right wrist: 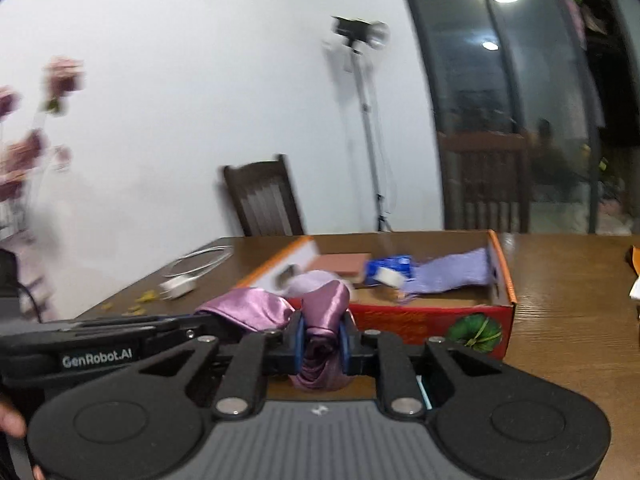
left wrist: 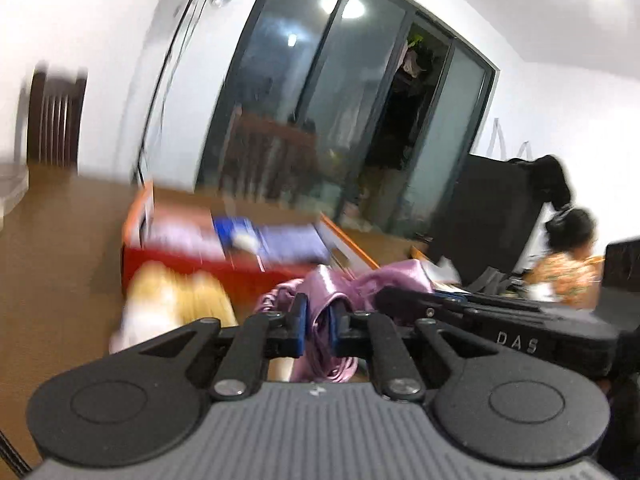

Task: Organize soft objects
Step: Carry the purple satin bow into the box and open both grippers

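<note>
Both tongs [left wrist: 316,326] [right wrist: 322,340] clamp pink satin cloth [right wrist: 320,312]; cardboard box [right wrist: 432,320] just behind.

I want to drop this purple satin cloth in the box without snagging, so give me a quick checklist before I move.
1. Left gripper shut on the satin cloth: ok.
2. Right gripper shut on it too: ok.
3. Cloth lifted clear of the table: cannot tell, the lower end hangs out of view.
4. Room in the orange box: ok, bare floor at the near side.
5. Sharp view for aiming: not ok, blurred.
</note>
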